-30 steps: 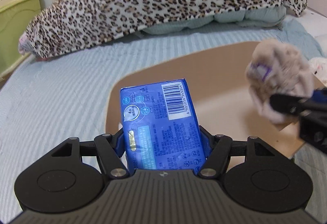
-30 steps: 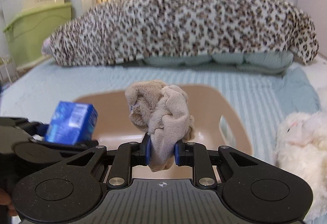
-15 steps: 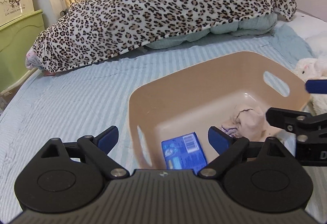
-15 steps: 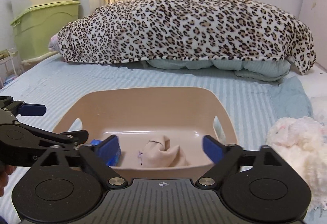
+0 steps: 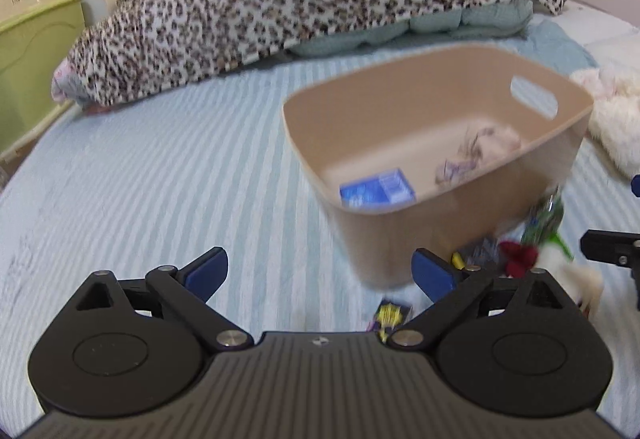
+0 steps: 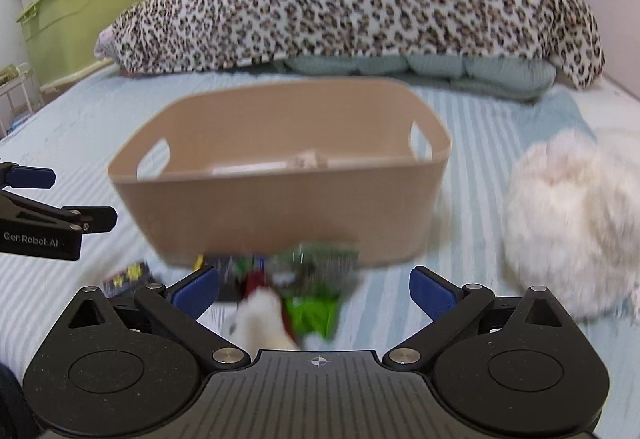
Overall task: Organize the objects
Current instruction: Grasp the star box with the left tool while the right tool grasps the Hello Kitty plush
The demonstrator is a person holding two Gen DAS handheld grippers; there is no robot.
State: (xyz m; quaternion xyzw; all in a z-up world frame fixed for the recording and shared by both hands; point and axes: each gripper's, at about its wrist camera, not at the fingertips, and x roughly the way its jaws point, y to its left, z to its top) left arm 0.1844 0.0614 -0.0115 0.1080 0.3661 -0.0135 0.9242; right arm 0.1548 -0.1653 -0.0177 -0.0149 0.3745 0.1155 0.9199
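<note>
- The left gripper (image 5: 320, 273) has a black, finely ribbed body with a small crosshair mark at its front edge.
- Two round black discs flank the body, each with a recessed circle.
- Black link arms with triangular cut-outs carry silver pivot screws.
- Its fingers (image 5: 206, 273) end in blue pads.
- The right gripper (image 6: 314, 291) is built alike, speckled matte black.
- White "GenRobot.AI" lettering marks the left gripper's side.
</note>
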